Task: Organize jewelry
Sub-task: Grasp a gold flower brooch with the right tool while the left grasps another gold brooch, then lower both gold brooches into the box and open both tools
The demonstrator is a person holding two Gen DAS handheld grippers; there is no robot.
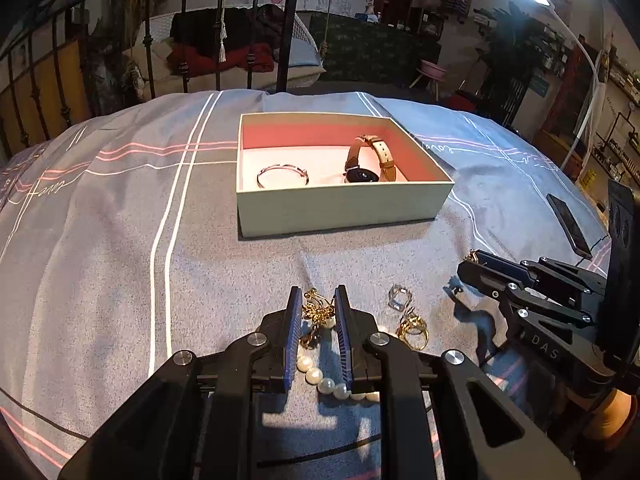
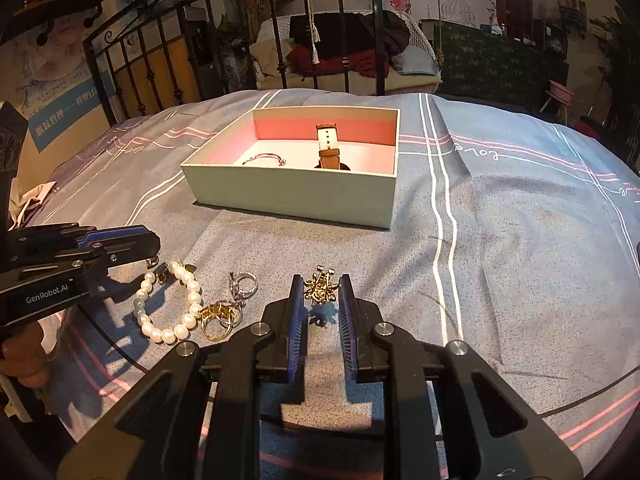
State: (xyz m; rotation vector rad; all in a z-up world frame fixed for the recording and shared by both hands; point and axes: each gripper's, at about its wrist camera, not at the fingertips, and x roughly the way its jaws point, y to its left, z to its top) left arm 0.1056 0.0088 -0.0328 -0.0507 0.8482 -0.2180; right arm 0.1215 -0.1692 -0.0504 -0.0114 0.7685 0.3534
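An open pale box [image 1: 340, 206] [image 2: 288, 196] with a pink lining sits on the bedspread and holds a silver bangle [image 1: 282, 176] [image 2: 264, 159] and a brown-strap watch [image 1: 366, 160] [image 2: 329, 148]. My left gripper [image 1: 318, 300] is open, its jaws on either side of a gold brooch [image 1: 316, 312] lying by a pearl bracelet [image 1: 320, 378] [image 2: 168, 304]. My right gripper [image 2: 322, 286] is open around another gold brooch [image 2: 320, 286]. A silver ring [image 1: 398, 298] [image 2: 244, 282] and a gold ring [image 1: 414, 330] [image 2: 218, 318] lie between the grippers.
The grey plaid bedspread [image 1: 120, 240] [image 2: 520, 240] covers the bed. A black iron bedframe [image 1: 288, 28] stands behind the box. A dark phone [image 1: 568, 226] lies at the right. My right gripper shows in the left wrist view [image 1: 472, 260], my left gripper in the right wrist view [image 2: 154, 254].
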